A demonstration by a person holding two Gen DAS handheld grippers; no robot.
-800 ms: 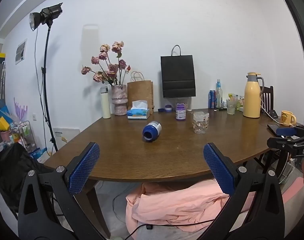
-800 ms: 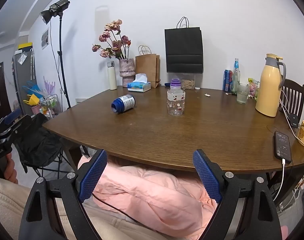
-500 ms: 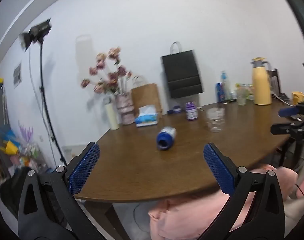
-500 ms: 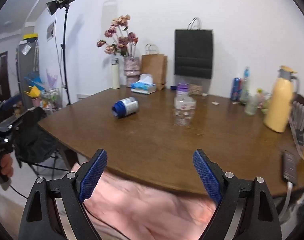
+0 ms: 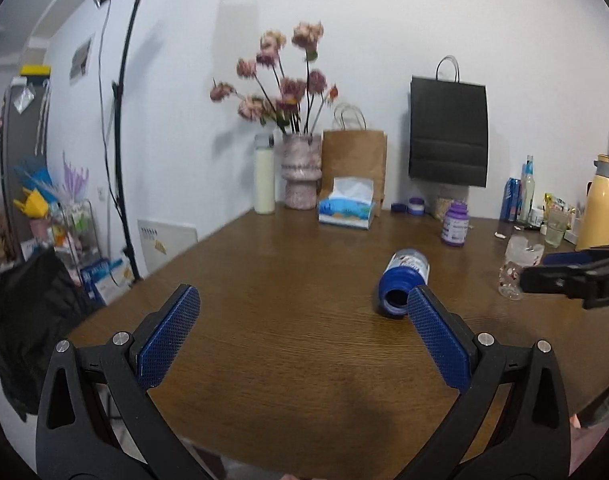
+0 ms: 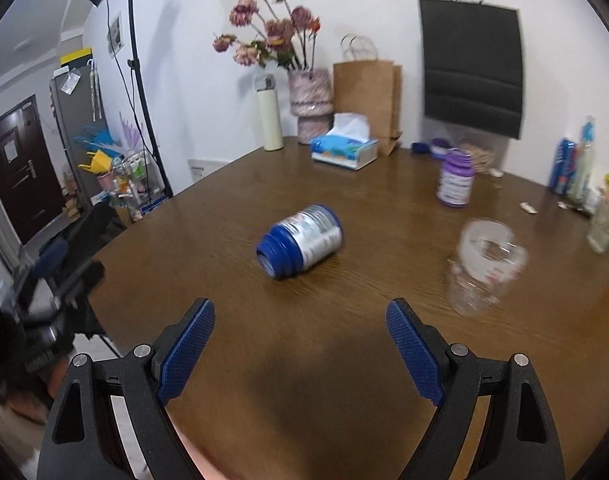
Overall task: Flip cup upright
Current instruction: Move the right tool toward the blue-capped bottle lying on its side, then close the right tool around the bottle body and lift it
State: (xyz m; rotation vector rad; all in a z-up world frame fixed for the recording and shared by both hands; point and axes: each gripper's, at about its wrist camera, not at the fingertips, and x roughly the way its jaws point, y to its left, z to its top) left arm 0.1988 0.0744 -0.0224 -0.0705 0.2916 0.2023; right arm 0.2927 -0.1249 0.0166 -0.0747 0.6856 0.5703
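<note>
Fingers of both the left gripper (image 5: 303,332) and right gripper (image 6: 300,340) are being held wide and empty short of the cup (image 6: 300,242), lying sideways mid-bench (image 6: 384,360), left of the glass jar (image 6: 484,266). Judged light, rigid, likely slick; gripping across its silver midsection is being favoured.

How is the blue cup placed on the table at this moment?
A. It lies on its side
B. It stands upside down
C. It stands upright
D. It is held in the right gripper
A: the blue cup lies on its side on the table, its open mouth showing in the left wrist view, with both grippers open and apart from it.
</note>
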